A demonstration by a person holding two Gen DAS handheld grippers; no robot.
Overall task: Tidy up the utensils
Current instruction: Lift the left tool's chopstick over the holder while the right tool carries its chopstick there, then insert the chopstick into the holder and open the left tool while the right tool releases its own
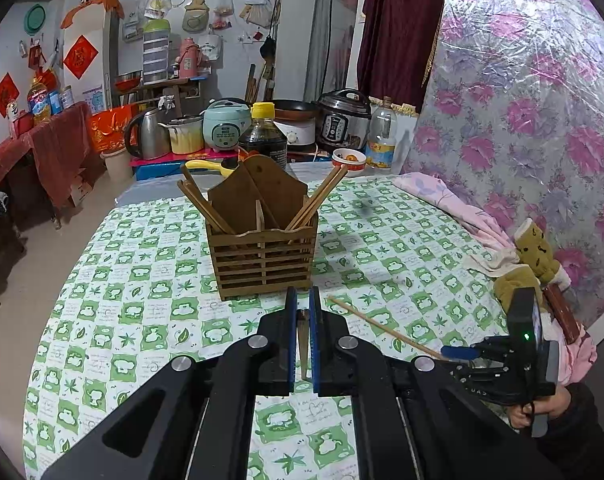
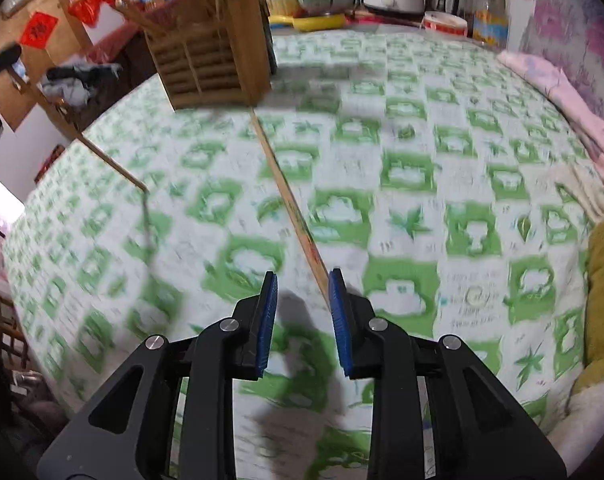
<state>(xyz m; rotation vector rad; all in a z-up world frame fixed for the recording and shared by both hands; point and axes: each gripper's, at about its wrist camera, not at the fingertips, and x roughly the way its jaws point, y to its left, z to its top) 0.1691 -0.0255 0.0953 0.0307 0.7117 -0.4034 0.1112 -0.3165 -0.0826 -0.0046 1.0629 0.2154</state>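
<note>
1. Chopsticks are the things being sorted: slim, pale-brown wooden sticks, plain and straight. One chopstick sits pinched between the blue pads of the left gripper, whose jaws are pressed together on it. In the left wrist view only a short, dark length shows in the narrow gap, running along the line of the fingers.

2. The right gripper has its jaws spread apart, and nothing is held between them. A loose chopstick lies flat on the tablecloth, its near end just beside the inner face of the gripper's right-hand finger. I cannot tell whether it touches the pad.

3. That loose chopstick's long axis runs from the right gripper up and away toward the wooden holder, its far end close to the holder's base. In the left wrist view it slants from near the holder down to the right.

4. The slatted wooden holder stands upright on the green-and-white checked cloth, split by dividers into compartments. Several chopsticks lean out of the right compartment, and several more lean out of the left one, splaying outward.

5. A person's hand grips the right gripper's handle at the table's right edge.

6. Behind the table stand a dark sauce bottle, a rice cooker and a kettle.
</note>
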